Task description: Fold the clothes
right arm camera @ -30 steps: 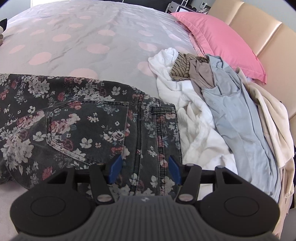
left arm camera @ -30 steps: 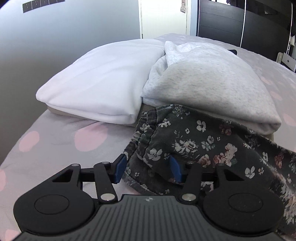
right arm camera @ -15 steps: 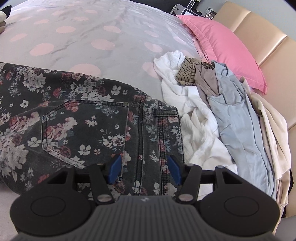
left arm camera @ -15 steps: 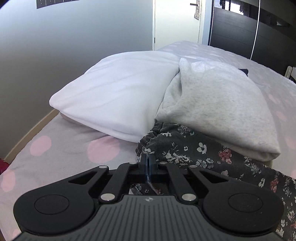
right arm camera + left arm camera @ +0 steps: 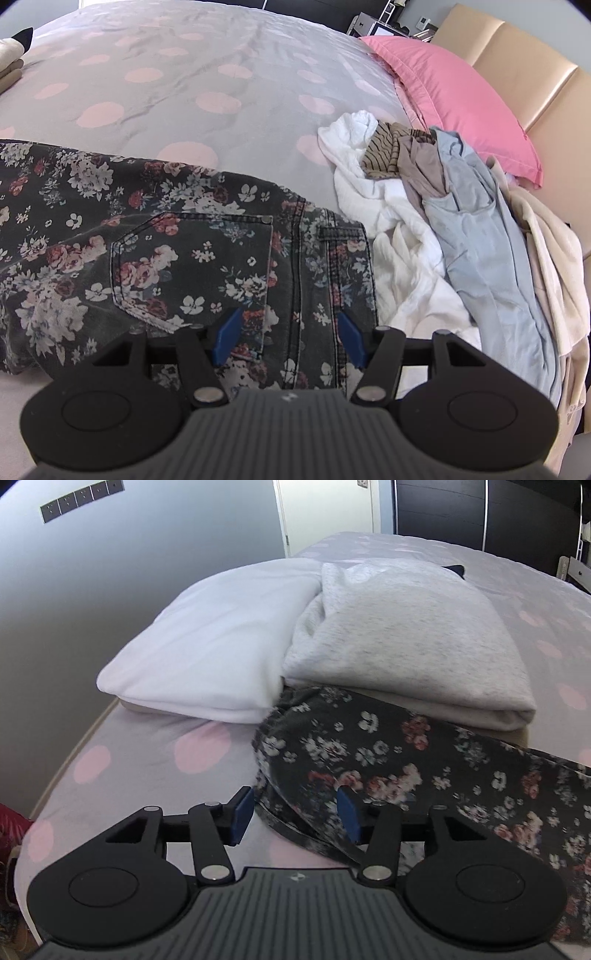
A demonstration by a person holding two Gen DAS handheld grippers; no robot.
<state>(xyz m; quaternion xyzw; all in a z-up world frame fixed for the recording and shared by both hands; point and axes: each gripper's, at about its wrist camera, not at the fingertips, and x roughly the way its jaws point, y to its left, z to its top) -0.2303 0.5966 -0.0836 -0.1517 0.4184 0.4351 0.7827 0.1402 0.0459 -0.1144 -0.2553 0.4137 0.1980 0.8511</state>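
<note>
Dark floral trousers (image 5: 155,240) lie flat along the bed. Their waistband and back pocket face the right wrist view. The leg hem (image 5: 351,746) shows in the left wrist view. My left gripper (image 5: 295,818) is open, with the hem's edge lying between its blue pads, not clamped. My right gripper (image 5: 290,338) is open just above the waistband area by the pocket. A heap of unfolded clothes (image 5: 443,229), white, striped, taupe and pale blue, lies to the right of the waistband.
A folded white garment (image 5: 207,646) and a folded grey one (image 5: 413,635) are stacked beyond the hem. A pink pillow (image 5: 454,96) rests against the beige headboard (image 5: 517,55). The spotted bedspread (image 5: 192,74) stretches behind. The bed's left edge (image 5: 74,746) borders a grey wall.
My left gripper, shut on the hem half a second ago, has opened and let it drop flat. The right gripper has stayed open and edged closer to the waistband.
</note>
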